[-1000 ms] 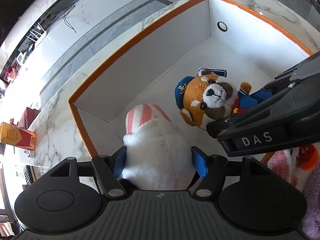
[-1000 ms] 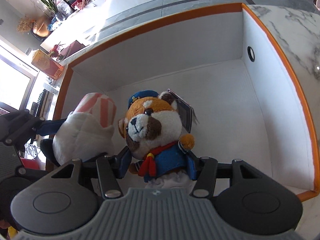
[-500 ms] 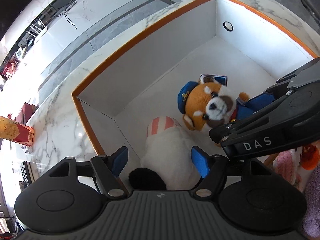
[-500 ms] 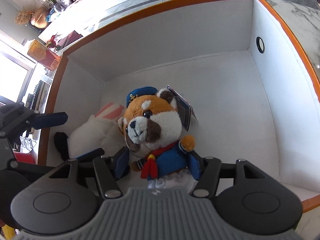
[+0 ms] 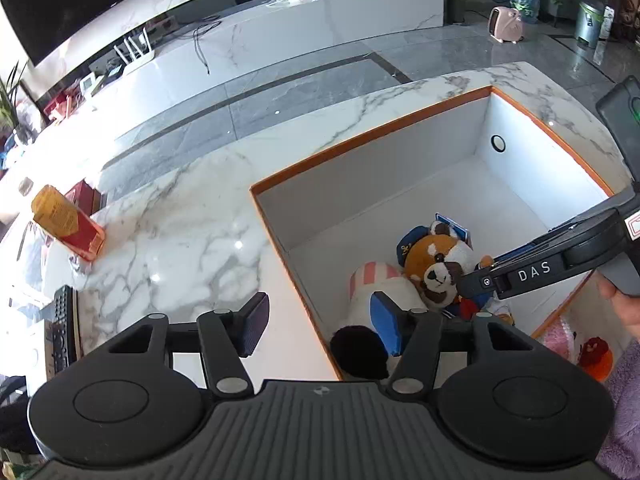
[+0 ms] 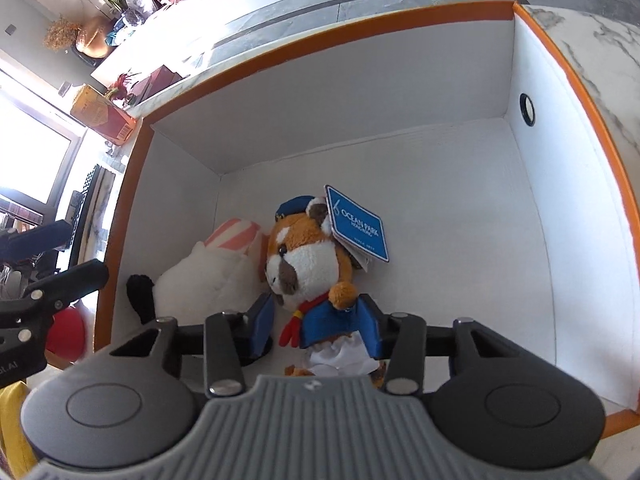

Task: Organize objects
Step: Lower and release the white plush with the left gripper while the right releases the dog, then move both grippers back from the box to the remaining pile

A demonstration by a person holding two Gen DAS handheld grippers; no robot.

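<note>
1. The left gripper (image 5: 318,326) is empty. Its jaws have just been closing but stand well apart, with nothing between them. It hangs over the near-left corner of the box (image 5: 372,136), one finger above the marble counter (image 5: 180,232), the other above the white plush (image 5: 384,292).
2. The right gripper (image 6: 316,326) reaches down into the box around the blue body of the fox plush (image 6: 308,256). Its jaws have just been closing; the right pad looks to touch the jacket, while a gap shows at the left pad. Whether it grips I cannot tell.
3. Both toys lie on the box floor in the near-left corner, touching each other. The white plush, with its pink-striped end and black tip, is against the left wall.
4. Risk: if the right gripper lifts with one pad still catching the jacket, the fox may be dragged up and tip over, or knock the white plush.
5. Risk: the fox's blue tag (image 6: 358,224) hangs loose by its ear and could snag on a finger.
6. Risk: the left gripper's inner finger sits close above the white plush and the orange rim; a careless sideways move could clip either one.
7. More toys wait outside the box, near a hand (image 5: 622,312).
</note>
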